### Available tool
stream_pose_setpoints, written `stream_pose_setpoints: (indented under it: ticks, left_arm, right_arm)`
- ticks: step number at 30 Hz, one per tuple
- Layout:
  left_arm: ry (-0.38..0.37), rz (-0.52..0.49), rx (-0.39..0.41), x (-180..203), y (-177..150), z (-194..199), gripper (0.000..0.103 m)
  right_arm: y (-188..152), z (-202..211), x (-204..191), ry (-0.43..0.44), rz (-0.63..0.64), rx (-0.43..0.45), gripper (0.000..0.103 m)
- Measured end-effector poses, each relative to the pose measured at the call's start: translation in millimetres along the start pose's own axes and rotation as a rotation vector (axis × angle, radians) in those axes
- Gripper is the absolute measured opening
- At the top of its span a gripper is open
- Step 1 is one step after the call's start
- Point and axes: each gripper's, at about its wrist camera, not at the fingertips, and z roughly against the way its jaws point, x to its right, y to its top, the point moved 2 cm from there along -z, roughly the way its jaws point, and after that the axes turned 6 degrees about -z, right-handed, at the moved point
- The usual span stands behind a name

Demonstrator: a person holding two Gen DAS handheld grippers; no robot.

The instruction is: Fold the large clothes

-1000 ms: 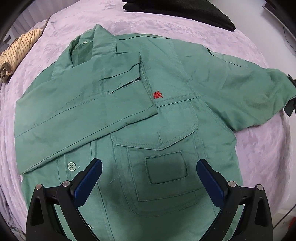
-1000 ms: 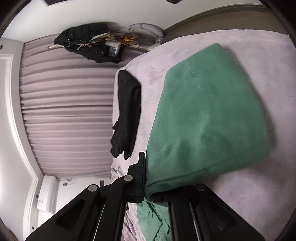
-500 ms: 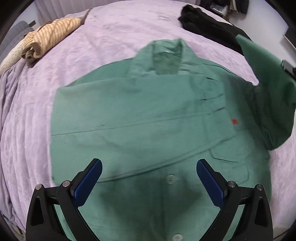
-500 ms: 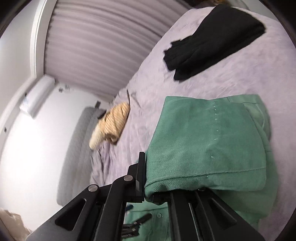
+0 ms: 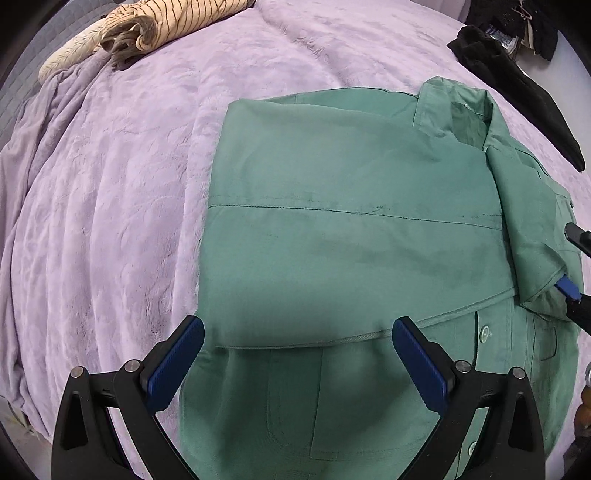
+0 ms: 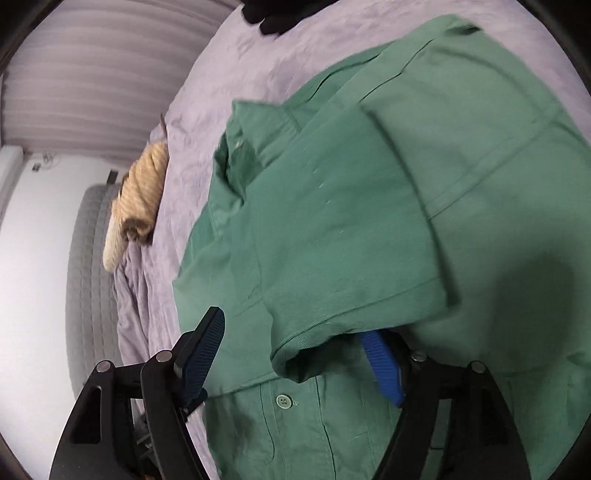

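Note:
A green work jacket (image 5: 351,229) lies front up on the purple bedspread (image 5: 110,184), its left sleeve folded across the chest and its collar (image 5: 461,110) at the far right. My left gripper (image 5: 297,328) hovers open over the lower edge of that folded sleeve, with nothing between its pads. In the right wrist view the other sleeve (image 6: 351,221) lies across the jacket front. My right gripper (image 6: 295,328) is opening; the cuff (image 6: 314,343) sits loose between its jaws, draped over the right pad (image 6: 384,369). That gripper's blue pad (image 5: 570,288) shows at the left view's right edge.
A rolled beige striped garment (image 5: 147,26) lies at the far left of the bed, also the striped roll (image 6: 140,192). A black garment (image 5: 517,85) lies beyond the collar. A grey quilted headboard (image 6: 88,277) and curtains stand past the bed edge.
The right gripper carried the sleeve over the jacket front, then its jaws came apart off the cuff. The left gripper slid sideways across the jacket and stayed open.

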Motion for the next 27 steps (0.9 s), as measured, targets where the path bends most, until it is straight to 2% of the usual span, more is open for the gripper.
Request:
stream_pose_setpoints:
  ticks: [1, 2, 3, 5, 6, 10, 12, 13, 14, 16, 20, 23, 27]
  left_arm:
    - [-0.004, 0.003, 0.001, -0.2, -2.3, 2.5, 0.102]
    - [-0.006, 0.005, 0.003, -1.4, -2.5, 4.1, 0.102]
    - [-0.007, 0.006, 0.009, -3.0, -2.5, 6.5, 0.102]
    - [-0.007, 0.013, 0.027, -7.9, -2.9, 12.0, 0.102]
    - [-0.007, 0.019, 0.037, -11.1, -4.2, 14.1, 0.102]
    - [0.011, 0.046, 0.039, -22.8, -4.6, 14.1, 0.102]
    - [0.015, 0.07, 0.033, -28.0, -5.4, 12.8, 0.102]
    - [0.014, 0.081, 0.033, -30.5, -5.9, 12.1, 0.102]
    - [0.014, 0.092, 0.032, -32.1, -6.2, 11.7, 0.102]
    - [0.007, 0.105, 0.029, -32.2, -6.9, 11.7, 0.102]
    - [-0.063, 0.092, 0.029, -18.0, -0.1, 8.5, 0.102]
    - [-0.12, 0.053, 0.023, 6.4, 10.1, 1.8, 0.102]
    - [-0.131, -0.004, 0.03, 40.6, 26.4, -9.8, 0.102]
  right_arm:
    - [5.5, 7.4, 4.6, 0.005, -0.041, 0.028, 0.059]
    - [11.0, 15.3, 5.8, 0.001, -0.061, 0.04, 0.027]
    - [17.3, 14.5, 0.8, -0.019, -0.059, 0.046, 0.014]
    - [18.3, 16.2, -23.7, -0.059, 0.036, 0.075, 0.014]
    - [13.9, 13.5, -45.1, -0.08, 0.132, 0.083, 0.014]
    - [-24.2, -14.5, -116.4, -0.182, 0.498, 0.027, 0.014]
    - [-50.1, -38.7, -132.8, -0.243, 0.63, -0.051, 0.021]
    - [-61.0, -53.2, -135.2, -0.276, 0.67, -0.106, 0.031]
    - [-73.9, -67.5, -133.6, -0.295, 0.694, -0.175, 0.046]
    - [-89.5, -79.7, -129.0, -0.289, 0.691, -0.245, 0.057]
    - [-92.9, -54.2, -88.5, -0.227, 0.553, -0.284, 0.057]
    - [-70.8, -21.4, -42.9, -0.214, 0.38, -0.232, 0.057]
    - [-30.2, 50.9, 41.2, -0.216, 0.057, -0.068, 0.057]
